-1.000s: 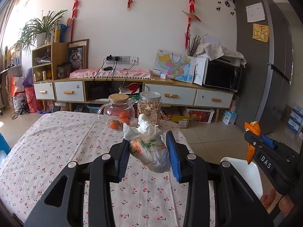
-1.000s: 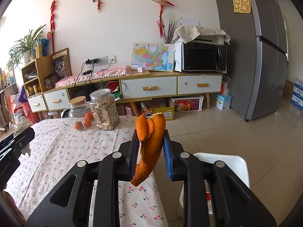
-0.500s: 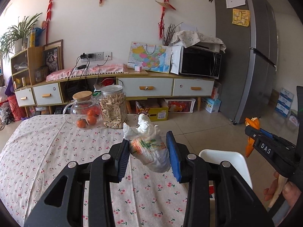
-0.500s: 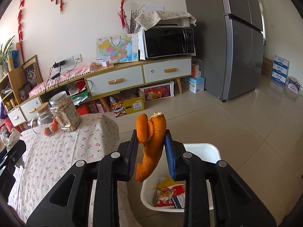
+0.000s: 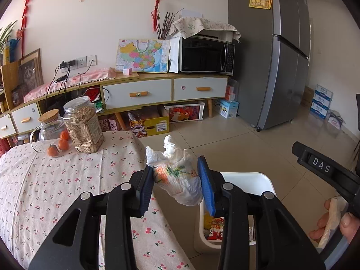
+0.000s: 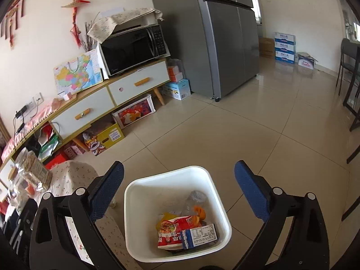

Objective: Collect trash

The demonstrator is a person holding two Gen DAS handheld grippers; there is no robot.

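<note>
My left gripper (image 5: 177, 184) is shut on a crumpled white tissue wad (image 5: 177, 175) with orange and green print, held over the table's right edge. The white trash bin (image 5: 247, 180) stands on the floor just right of it. My right gripper (image 6: 178, 186) is open and empty, directly above the same bin (image 6: 135, 202). Orange peel (image 6: 199, 213) lies inside the bin on a red snack wrapper (image 6: 173, 231) and a blue-white packet (image 6: 199, 235). The right gripper's body (image 5: 324, 168) shows at the right of the left wrist view.
A table with a cherry-print cloth (image 5: 56, 191) carries a glass jar of oranges (image 5: 51, 135) and a jar of snacks (image 5: 83, 128). A sideboard (image 5: 157, 90) with a microwave (image 5: 204, 55) and a grey fridge (image 5: 270, 56) stand behind. Tiled floor (image 6: 258, 135) surrounds the bin.
My right gripper swung over the bin and opened; the orange peel dropped into it. My left gripper moved right toward the bin, still holding the tissue wad.
</note>
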